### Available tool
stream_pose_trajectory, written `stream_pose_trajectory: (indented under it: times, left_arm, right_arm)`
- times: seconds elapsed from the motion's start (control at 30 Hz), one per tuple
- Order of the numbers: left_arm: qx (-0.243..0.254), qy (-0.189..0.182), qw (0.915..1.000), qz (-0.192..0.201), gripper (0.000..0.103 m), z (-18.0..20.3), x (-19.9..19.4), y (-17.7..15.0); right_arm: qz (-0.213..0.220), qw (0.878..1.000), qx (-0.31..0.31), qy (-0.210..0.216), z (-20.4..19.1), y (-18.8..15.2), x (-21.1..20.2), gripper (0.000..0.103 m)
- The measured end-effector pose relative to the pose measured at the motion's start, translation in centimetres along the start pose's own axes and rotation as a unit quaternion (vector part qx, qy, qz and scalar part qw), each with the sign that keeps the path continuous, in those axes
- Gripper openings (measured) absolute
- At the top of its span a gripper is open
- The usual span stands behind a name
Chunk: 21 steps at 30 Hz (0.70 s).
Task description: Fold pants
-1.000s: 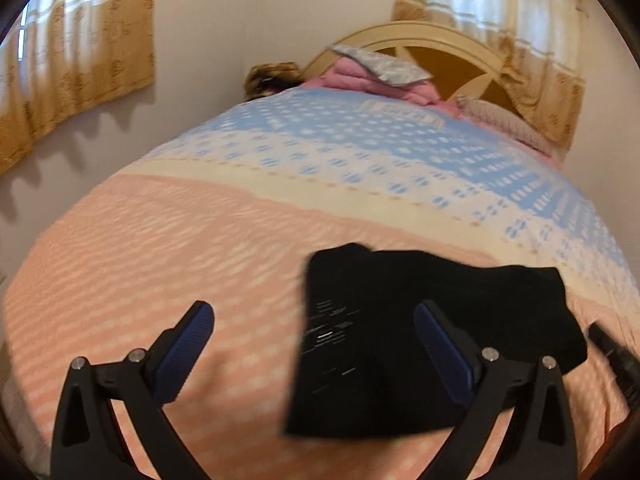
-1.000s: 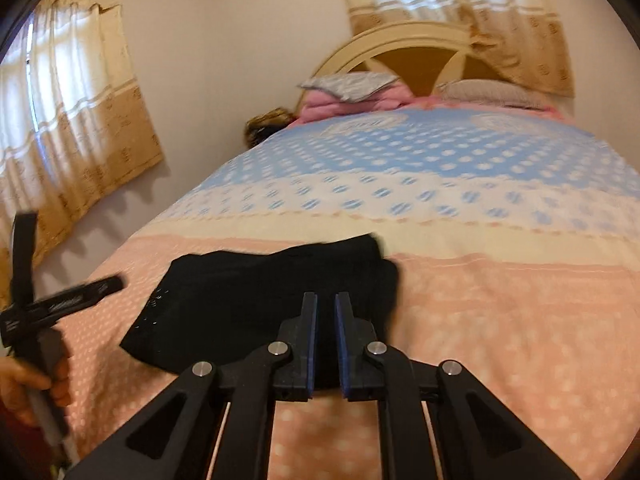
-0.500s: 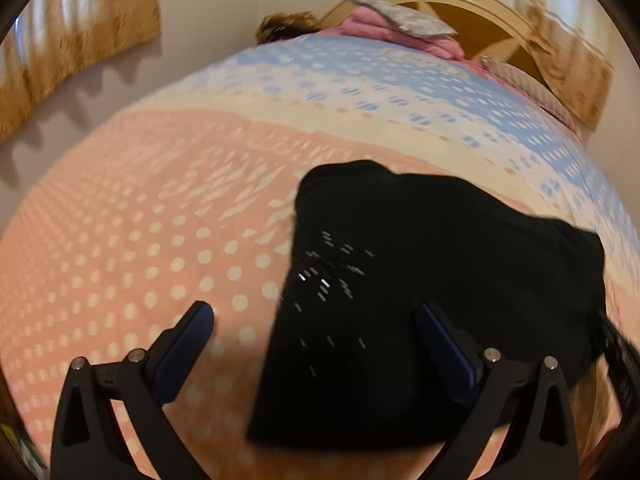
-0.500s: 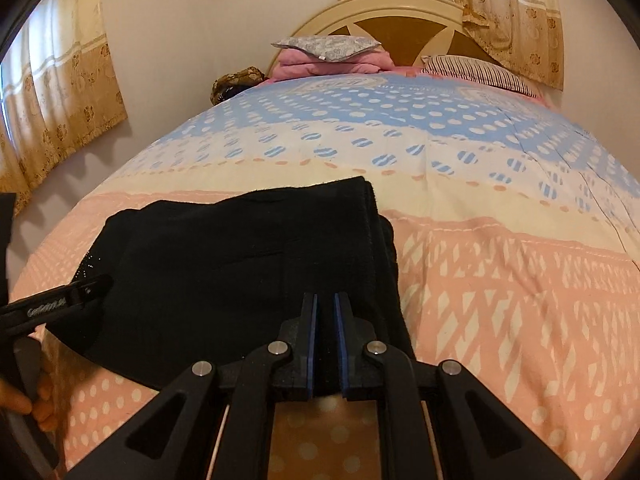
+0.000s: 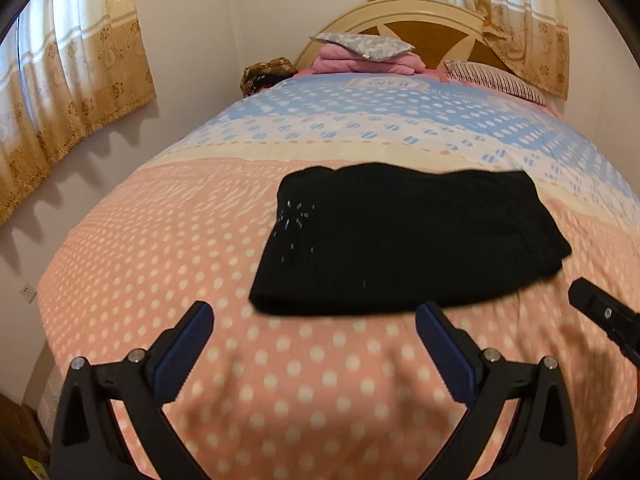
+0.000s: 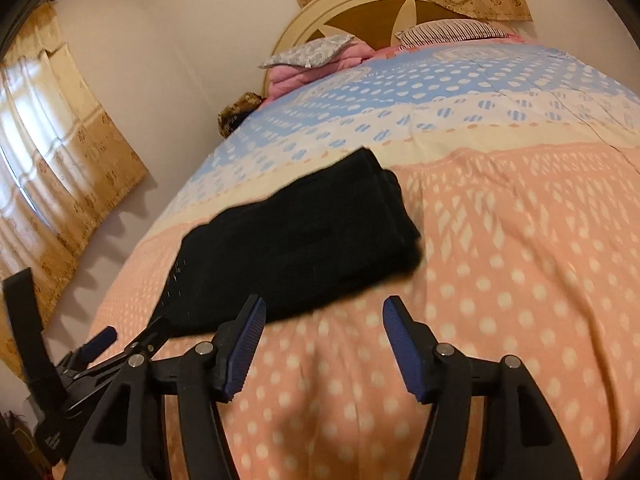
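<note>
Black pants (image 5: 404, 240) lie folded into a flat rectangle on the pink dotted bedspread (image 5: 160, 264); the right wrist view shows the pants (image 6: 296, 240) slanting up to the right. My left gripper (image 5: 312, 330) hangs open just short of their near edge, with nothing between its blue pads (image 5: 188, 344). My right gripper (image 6: 322, 322) is opening, its jaws apart over bare bedspread by the pants' near right corner, holding nothing. The tip of the right gripper shows at the far right of the left wrist view, and the left gripper (image 6: 120, 340) at the lower left of the right wrist view.
The bed's far half is blue and white, ending at a cream headboard (image 5: 424, 20). A pink blanket with a grey pillow (image 5: 364, 44) and a striped pillow (image 5: 492, 80) lie there. A wall with curtains (image 5: 68, 92) runs along the bed's left side.
Both grippers drew back from the pants toward the near edge of the bed. The right gripper went from shut to apart. The pants lie flat, free of both.
</note>
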<state>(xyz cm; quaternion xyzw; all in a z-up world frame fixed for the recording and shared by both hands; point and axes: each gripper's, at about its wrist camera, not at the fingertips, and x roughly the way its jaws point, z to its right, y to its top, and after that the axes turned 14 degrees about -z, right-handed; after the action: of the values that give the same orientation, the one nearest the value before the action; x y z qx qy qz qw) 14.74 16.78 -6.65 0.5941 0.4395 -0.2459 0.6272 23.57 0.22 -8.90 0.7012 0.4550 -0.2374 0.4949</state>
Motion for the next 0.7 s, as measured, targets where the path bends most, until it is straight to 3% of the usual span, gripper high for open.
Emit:
stream_pose_trajectory:
  times: [0.13, 0.23, 0.7]
  left_arm:
    - [0.008, 0.029, 0.9995, 0.004, 0.103, 0.2, -1.2, -1.8]
    - [0.011, 0.029, 0.9995, 0.004, 0.103, 0.2, -2.4, -2.9]
    - [0.019, 0.021, 0.9975, 0.065, 0.103, 0.5, -7.6, -5.1]
  right_arm:
    - [0.016, 1.000, -0.014, -0.019, -0.4, -1.7, -1.7, 0.063]
    - [0.048, 0.998, -0.026, -0.045, -1.0, -3.2, -3.6, 0.063]
    - [0.126, 0.991, -0.038, -0.027, -3.2, -6.7, -10.1, 0.063]
